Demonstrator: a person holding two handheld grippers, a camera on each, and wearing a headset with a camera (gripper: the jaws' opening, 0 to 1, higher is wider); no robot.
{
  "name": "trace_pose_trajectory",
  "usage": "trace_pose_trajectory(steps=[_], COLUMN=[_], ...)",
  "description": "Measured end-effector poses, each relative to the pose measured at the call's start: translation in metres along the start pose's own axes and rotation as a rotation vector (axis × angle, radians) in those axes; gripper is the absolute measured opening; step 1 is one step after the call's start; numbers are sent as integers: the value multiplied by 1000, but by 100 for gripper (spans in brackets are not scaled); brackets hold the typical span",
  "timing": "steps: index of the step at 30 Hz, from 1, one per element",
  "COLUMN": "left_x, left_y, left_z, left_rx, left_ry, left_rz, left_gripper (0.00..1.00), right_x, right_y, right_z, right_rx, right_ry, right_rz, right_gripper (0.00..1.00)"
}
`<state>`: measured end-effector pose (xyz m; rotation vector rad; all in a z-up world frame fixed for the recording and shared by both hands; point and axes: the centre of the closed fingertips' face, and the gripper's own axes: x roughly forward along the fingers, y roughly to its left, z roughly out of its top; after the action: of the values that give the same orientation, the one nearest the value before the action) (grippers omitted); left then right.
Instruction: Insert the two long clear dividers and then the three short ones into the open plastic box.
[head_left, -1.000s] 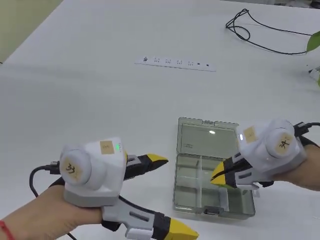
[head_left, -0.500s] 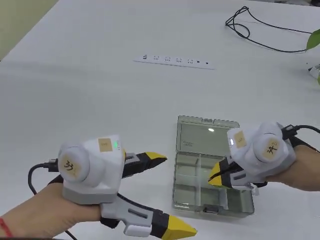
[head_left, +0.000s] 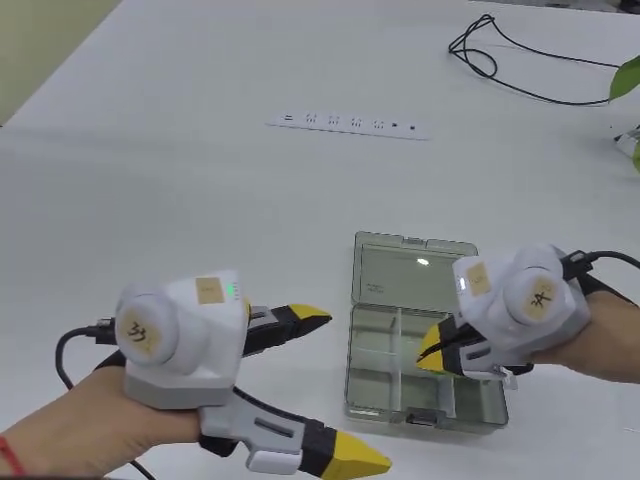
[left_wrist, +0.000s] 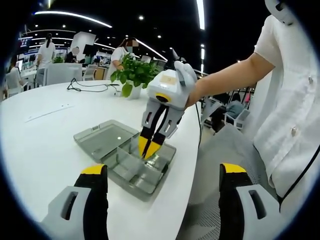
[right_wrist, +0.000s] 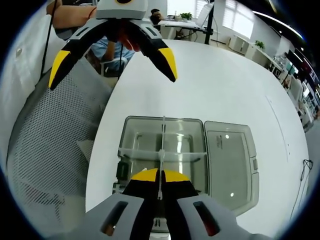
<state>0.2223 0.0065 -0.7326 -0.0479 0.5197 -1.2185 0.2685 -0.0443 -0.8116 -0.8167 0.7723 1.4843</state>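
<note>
The open grey plastic box (head_left: 352, 385) lies near the table's front edge, its lid (head_left: 415, 268) folded flat behind it. My right gripper (head_left: 436, 352) hangs over the box with its tips down inside. In the right gripper view that gripper (right_wrist: 160, 176) is shut on a thin clear divider (right_wrist: 163, 131), which stands lengthwise in the box (right_wrist: 123, 145) and crosses another clear divider (right_wrist: 137, 153). My left gripper (head_left: 335, 390) is open wide, left of the box and apart from it. In the left gripper view its jaws (left_wrist: 162, 170) frame the box (left_wrist: 150, 182) and the right gripper (left_wrist: 149, 147).
A white power strip (head_left: 350, 124) lies at the middle of the table, with a black cable (head_left: 500, 60) at the back right. A green plant (left_wrist: 132, 75) stands near the far edge. The table's rim (right_wrist: 107, 115) runs close beside the box, with a mesh chair beyond it.
The right gripper has shifted a little to the left and down over the box, still shut on the divider. The left gripper has barely moved.
</note>
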Motion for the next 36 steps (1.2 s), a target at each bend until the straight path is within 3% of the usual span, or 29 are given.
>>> trace_pose_trajectory(steps=[14, 22, 36], left_x=[-10, -15, -18], left_y=[6, 8, 6], left_z=[-5, -5, -4], left_rx=[8, 11, 15], left_ry=[19, 19, 17], left_rz=[32, 44, 51], left_gripper=[97, 97, 97], right_x=[-28, -49, -82], right_y=[-6, -5, 0], right_z=[15, 14, -14], right_rx=[120, 153, 205], right_ry=[-120, -160, -161], right_rz=[-57, -94, -158], right_gripper=[16, 23, 32])
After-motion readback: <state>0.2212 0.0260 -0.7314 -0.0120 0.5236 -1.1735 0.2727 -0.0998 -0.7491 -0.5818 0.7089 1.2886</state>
